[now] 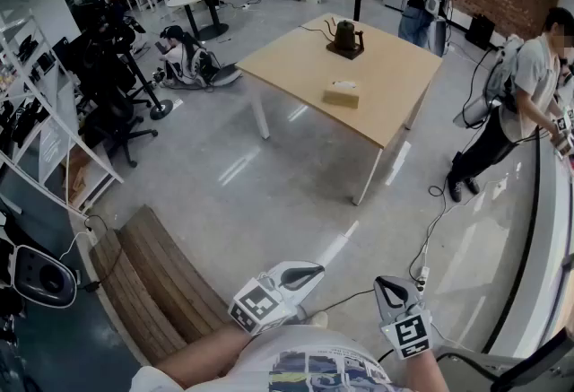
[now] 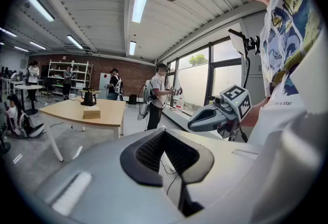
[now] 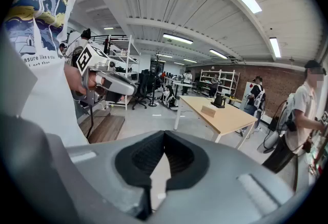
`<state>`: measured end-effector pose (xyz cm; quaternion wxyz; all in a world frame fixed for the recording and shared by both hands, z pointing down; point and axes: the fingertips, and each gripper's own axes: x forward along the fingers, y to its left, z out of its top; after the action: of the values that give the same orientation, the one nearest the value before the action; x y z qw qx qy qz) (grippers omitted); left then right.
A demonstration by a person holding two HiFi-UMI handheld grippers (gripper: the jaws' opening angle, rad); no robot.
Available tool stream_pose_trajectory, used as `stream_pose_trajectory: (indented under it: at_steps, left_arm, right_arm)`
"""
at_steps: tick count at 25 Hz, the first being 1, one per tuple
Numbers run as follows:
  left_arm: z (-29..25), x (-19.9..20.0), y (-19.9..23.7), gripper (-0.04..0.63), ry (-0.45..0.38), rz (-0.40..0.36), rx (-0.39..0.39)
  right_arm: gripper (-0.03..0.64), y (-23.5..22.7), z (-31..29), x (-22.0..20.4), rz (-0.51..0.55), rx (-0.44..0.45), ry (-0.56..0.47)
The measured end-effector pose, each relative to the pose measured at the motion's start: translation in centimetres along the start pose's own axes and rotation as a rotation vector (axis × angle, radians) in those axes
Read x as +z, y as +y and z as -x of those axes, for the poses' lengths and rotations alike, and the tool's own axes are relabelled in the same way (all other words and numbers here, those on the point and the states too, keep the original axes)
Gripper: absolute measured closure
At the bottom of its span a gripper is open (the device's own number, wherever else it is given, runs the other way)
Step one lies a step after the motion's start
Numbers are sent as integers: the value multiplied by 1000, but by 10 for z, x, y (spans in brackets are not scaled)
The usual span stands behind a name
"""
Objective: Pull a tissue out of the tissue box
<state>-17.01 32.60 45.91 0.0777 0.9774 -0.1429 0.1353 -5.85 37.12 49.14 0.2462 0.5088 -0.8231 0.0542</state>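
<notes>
Head view cuts the person's arms off at its lower edge, so only the front parts of the left gripper [image 1: 309,274] and right gripper [image 1: 387,290] show, low over the grey floor. The tan rectangular tissue box [image 1: 341,94] is far off and small, so its opening and any tissue standing out of it cannot be made out, nor what is inside. It lies flat on the light wooden table with white legs [image 1: 395,81], near the middle, apart from a dark pot-like object [image 1: 347,39] towards the far edge, whose exact kind is unclear. Both grippers are well apart from the table and the box. In the left gripper view the black jaw pads meet at their tips with nothing between them, and the right gripper view shows the same, closed and empty.
</notes>
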Motion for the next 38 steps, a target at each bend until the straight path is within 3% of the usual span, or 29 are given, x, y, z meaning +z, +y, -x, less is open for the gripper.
stream_pose_trajectory:
  at_steps: [5, 10, 25, 28, 33, 38]
  left_arm:
    - [-4, 5, 4, 592, 1, -12, -25]
    - [-5, 3, 12, 592, 27, -29, 1]
    - [-17, 2, 20, 592, 31, -32, 1]
    - [-18, 5, 26, 592, 27, -4, 9]
    - [-22, 2, 53, 592, 48, -13, 15]
    - [-33, 12, 99, 592, 17, -10, -4]
  right_arm:
    - [617, -4, -5, 5, -3, -9, -9]
    - [617, -6, -11, 8, -22, -9, -16]
    - [617, -7, -29, 2, -65, 77, -15]
    - [617, -8, -38, 5, -60, 98, -4]
    - [617, -23, -61, 18, -51, 96, -6]
    - [617, -39, -97, 32, -43, 81, 16]
